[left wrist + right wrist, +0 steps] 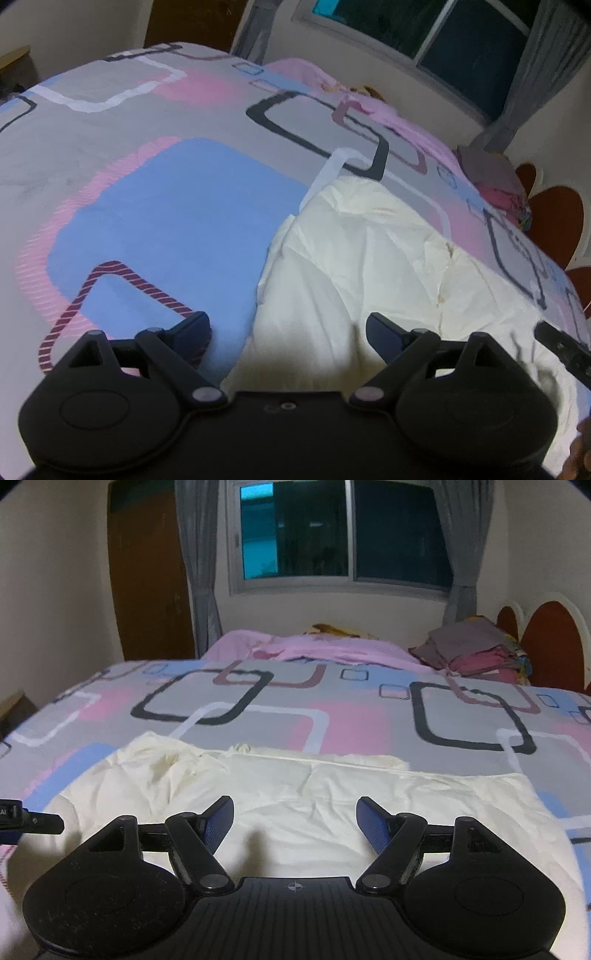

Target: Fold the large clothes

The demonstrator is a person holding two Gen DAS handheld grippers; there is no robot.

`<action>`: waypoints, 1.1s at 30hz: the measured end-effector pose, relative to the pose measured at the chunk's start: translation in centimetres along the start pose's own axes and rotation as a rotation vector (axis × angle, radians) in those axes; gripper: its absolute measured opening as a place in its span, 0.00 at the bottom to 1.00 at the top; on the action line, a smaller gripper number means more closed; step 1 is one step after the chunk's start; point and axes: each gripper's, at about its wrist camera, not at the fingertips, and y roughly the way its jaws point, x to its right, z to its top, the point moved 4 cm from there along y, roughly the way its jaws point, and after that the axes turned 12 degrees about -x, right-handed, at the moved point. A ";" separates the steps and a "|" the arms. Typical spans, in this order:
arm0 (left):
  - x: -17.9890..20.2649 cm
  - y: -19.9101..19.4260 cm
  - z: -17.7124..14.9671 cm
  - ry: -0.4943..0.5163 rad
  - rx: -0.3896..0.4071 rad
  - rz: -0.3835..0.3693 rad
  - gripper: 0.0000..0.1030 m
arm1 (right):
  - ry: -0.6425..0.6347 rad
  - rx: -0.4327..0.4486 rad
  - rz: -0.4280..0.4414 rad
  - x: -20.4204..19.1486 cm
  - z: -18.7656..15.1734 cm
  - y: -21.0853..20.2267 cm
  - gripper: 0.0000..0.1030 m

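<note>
A large cream-white garment (295, 797) lies spread and wrinkled on the patterned bedspread (351, 720). In the left wrist view the garment (369, 258) fills the right half, its left edge running down the middle. My left gripper (288, 332) is open and empty, hovering over that left edge. My right gripper (295, 819) is open and empty, just above the garment's near part. The tip of the other gripper shows at the far left of the right wrist view (33, 821) and at the right edge of the left wrist view (565, 347).
A stack of folded clothes (476, 650) sits at the bed's far right by the red headboard (550, 635). A pink sheet (314, 646) lies along the far side. A window (343, 535), curtains and a brown door (147, 576) are behind.
</note>
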 end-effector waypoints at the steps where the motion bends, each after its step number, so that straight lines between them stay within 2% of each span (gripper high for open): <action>1: 0.1 0.4 0.0 0.006 -0.011 0.002 0.89 | -0.008 -0.011 -0.011 -0.1 -0.1 0.9 0.71; 5: -0.2 2.3 -0.2 0.019 -0.064 0.009 0.89 | -0.033 -0.084 -0.055 -0.1 -1.3 4.4 0.71; 8: -0.7 3.3 -0.1 0.013 -0.091 -0.010 0.90 | -0.072 -0.100 -0.078 0.0 -2.6 6.3 0.71; 12: -0.8 4.5 0.1 0.028 -0.129 -0.022 0.98 | -0.121 -0.118 -0.103 -0.2 -3.5 7.9 0.71; 17: -0.1 5.3 0.3 0.088 -0.135 -0.044 1.00 | -0.122 -0.132 -0.097 0.2 -4.1 9.4 0.72; 22: 0.1 5.5 0.2 0.099 -0.125 -0.080 0.97 | -0.107 -0.124 -0.090 0.5 -4.5 9.7 0.72; 25: 0.2 5.4 0.0 0.107 -0.116 -0.122 0.85 | -0.095 -0.120 -0.080 0.8 -4.7 9.8 0.72; 27: 0.2 5.2 -0.1 0.088 -0.117 -0.175 0.59 | -0.098 -0.115 -0.083 0.9 -5.0 9.5 0.72; 29: 0.3 5.2 -0.2 0.050 -0.132 -0.239 0.43 | -0.096 -0.106 -0.087 0.8 -5.2 9.5 0.72; 33: 0.9 4.8 -0.2 0.047 -0.118 -0.264 0.26 | -0.101 -0.082 -0.102 0.6 -5.7 9.4 0.72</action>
